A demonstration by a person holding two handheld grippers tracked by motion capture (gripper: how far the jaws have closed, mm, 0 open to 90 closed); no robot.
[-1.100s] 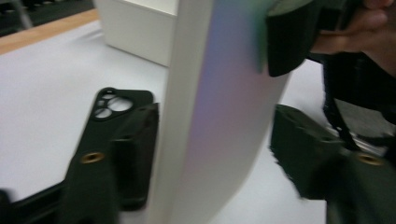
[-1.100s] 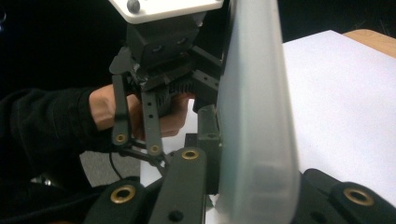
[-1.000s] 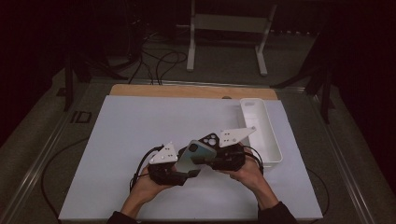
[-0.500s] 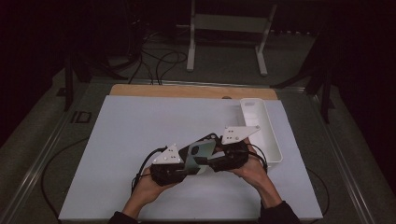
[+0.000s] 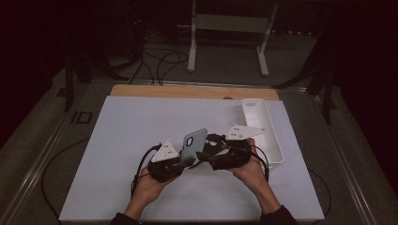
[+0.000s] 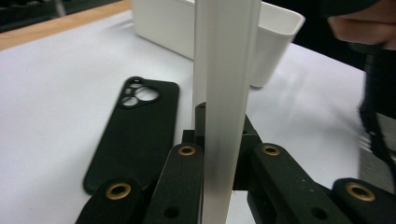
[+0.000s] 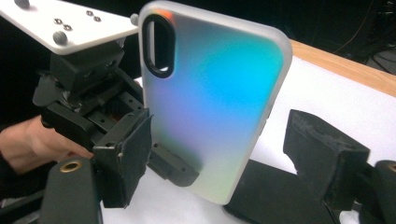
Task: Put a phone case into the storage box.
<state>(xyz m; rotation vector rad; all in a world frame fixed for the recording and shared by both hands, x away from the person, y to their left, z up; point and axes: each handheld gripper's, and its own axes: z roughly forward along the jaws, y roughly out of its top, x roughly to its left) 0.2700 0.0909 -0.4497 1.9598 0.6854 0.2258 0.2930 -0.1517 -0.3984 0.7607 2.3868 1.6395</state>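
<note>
1 white mat on table (wooden edge); dark room.

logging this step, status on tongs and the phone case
Left tongs shut on iridescent frosted phone case, held upright. Right tongs open around it. Black phone case flat on table, white tray beyond.
</note>
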